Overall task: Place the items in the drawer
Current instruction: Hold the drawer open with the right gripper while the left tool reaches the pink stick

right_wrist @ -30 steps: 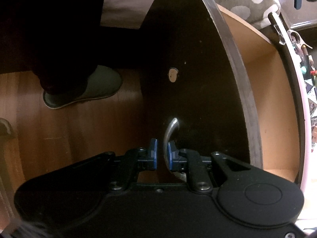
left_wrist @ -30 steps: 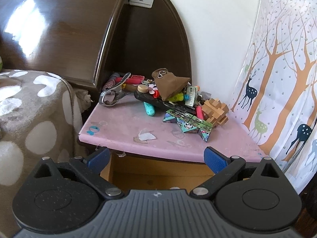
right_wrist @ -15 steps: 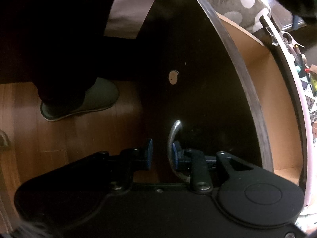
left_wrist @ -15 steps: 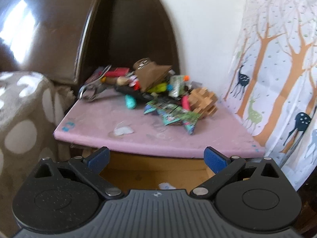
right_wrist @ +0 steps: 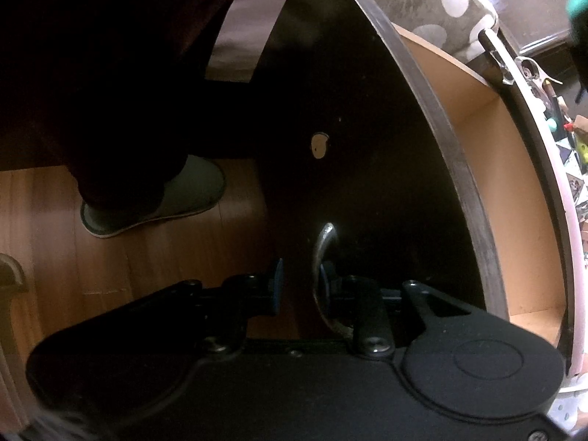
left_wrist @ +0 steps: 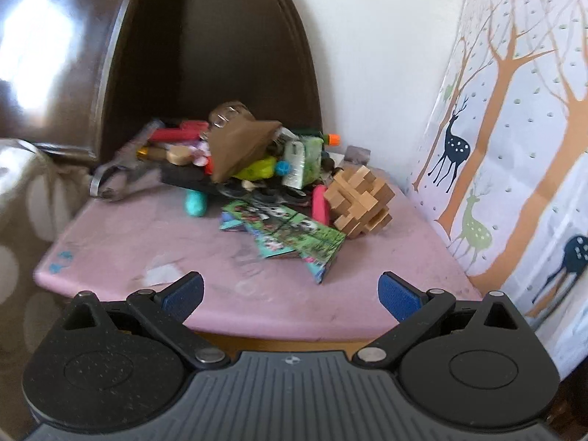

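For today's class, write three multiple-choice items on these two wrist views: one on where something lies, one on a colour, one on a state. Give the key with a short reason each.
1. Where does the wooden burr puzzle lie on the pink tabletop?
A. at the right end of the pile of items, toward the deer-print curtain
B. alone at the left edge
C. inside the drawer

2. What colour are the pads of the left tool?
A. red
B. blue
C. white

3. What state is the drawer in?
A. shut
B. pulled open, nothing seen inside
C. open and packed full

Key: 1 A, it sits right of the picture cards, near the curtain. 2 B, both pads show blue. 3 B, the bare wooden inside is exposed behind the dark front panel.
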Available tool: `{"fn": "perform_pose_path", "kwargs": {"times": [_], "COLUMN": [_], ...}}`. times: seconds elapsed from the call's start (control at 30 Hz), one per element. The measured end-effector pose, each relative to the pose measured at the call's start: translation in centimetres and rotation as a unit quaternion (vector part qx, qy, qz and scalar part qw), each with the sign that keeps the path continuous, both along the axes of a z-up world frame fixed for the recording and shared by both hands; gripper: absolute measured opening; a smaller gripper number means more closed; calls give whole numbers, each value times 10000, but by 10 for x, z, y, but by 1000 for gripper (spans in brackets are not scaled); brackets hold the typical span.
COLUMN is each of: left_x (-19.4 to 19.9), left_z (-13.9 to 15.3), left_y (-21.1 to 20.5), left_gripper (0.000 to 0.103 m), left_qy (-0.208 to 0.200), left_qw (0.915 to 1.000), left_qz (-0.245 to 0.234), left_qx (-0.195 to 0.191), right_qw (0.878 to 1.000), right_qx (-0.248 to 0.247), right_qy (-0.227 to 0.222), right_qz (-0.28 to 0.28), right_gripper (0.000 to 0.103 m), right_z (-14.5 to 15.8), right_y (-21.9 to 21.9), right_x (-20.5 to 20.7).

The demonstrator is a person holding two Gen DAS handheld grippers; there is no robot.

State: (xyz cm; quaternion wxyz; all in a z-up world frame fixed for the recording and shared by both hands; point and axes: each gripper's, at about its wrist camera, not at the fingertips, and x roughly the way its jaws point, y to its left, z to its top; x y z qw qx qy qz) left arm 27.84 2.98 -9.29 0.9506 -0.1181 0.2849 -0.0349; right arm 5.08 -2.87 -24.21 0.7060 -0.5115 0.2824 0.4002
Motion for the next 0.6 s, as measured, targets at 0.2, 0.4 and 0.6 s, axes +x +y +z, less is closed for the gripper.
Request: {"fn": "perform_pose_path", "kwargs": {"times": [0.2, 0.4, 0.6], "left_x": [44, 67, 80], "left_z": [-22, -42, -50], "left_y": [7, 12, 10], "left_gripper": [95, 77, 57], "left_qy": [328, 463, 453], "left_qw": [9899, 9709, 9599], "left_qz": [270, 577, 794], "left_qx": [-1353, -2280, -2652], "right_qw": [9999, 9998, 9997], "right_qx": [20, 40, 50], "right_qy": [-38, -55, -67], "right_qz": [131, 202, 241], "right_gripper": [23, 23, 23], "right_z": [0, 0, 1], "right_y": [-2, -4, -4], "right_x": [-2, -1, -1]}}
